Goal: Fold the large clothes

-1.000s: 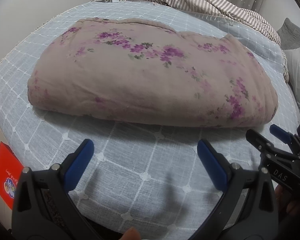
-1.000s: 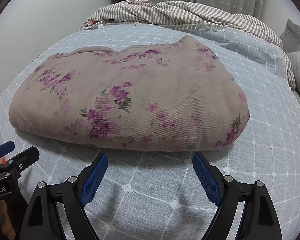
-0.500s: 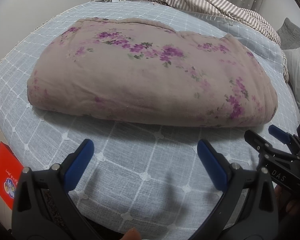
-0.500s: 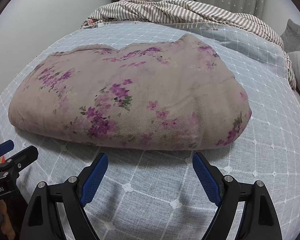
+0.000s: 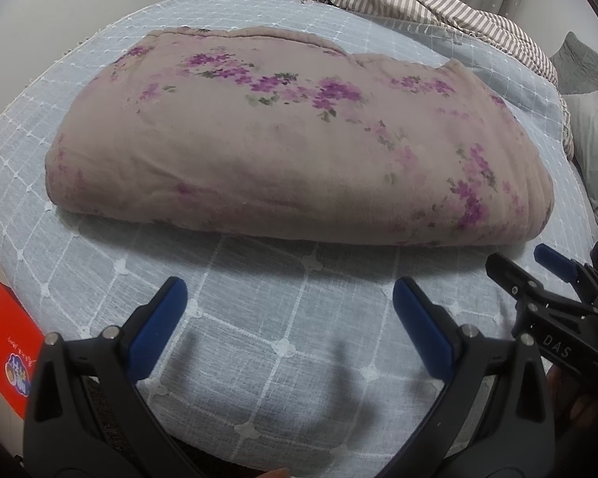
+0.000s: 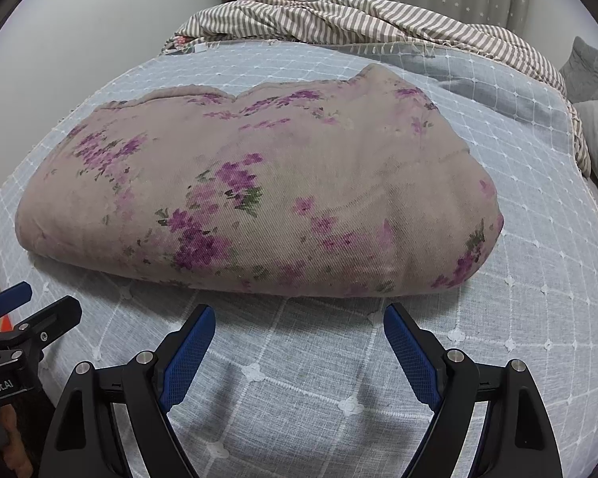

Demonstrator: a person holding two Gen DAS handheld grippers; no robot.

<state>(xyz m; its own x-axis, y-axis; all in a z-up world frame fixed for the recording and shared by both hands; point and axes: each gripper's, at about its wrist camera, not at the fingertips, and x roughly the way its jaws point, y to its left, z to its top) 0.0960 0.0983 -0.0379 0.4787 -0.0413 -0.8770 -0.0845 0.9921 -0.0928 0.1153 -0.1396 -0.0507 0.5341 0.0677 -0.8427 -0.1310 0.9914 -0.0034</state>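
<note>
A thick mauve blanket with purple flower print point(image 5: 291, 139) lies folded into a wide bundle on the bed; it also shows in the right wrist view point(image 6: 259, 199). My left gripper point(image 5: 289, 298) is open and empty, a short way in front of the bundle's near fold, above the bedspread. My right gripper point(image 6: 299, 326) is open and empty, close to the near fold toward the bundle's right end. The right gripper also shows at the right edge of the left wrist view point(image 5: 538, 275). The left gripper shows at the left edge of the right wrist view point(image 6: 28, 310).
The bed has a light blue bedspread with a white grid point(image 5: 259, 338). A striped brown and white cover point(image 6: 339, 24) is bunched at the far end. Grey pillows point(image 5: 594, 143) lie at the right. A red box point(image 5: 12, 350) stands beside the bed on the left.
Both grippers have edged slightly closer to the blanket. Both stay open and the blanket has not moved.
</note>
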